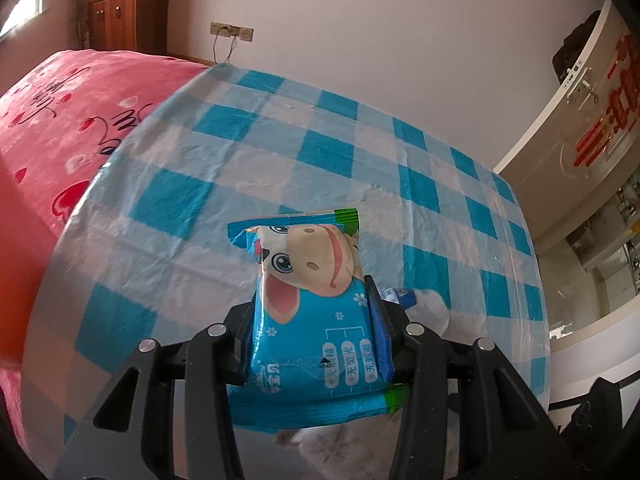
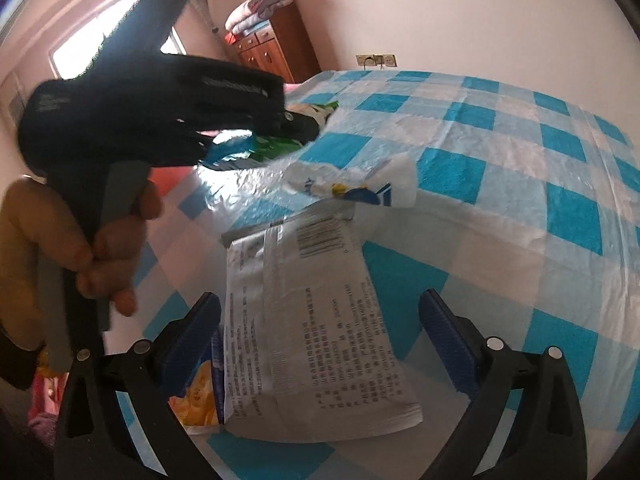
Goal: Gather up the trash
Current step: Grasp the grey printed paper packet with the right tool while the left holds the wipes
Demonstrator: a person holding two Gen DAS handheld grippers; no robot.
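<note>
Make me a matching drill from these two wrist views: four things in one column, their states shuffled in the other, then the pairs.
1. blue cow-print packet
2. silver snack bag
3. crumpled white wrapper
4. right gripper

A. open, straddling a bag
B. lies printed back up on the checked tablecloth
C. clamped in the left gripper
D. lies crumpled beyond the bag

Pairs: 1-C, 2-B, 3-D, 4-A

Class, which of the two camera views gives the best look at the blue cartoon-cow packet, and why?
The left wrist view. There the blue cow packet fills the centre, clamped between the left gripper pads, print readable. The right wrist view shows only blurred blue and green scraps of it behind that gripper's black body.
</note>
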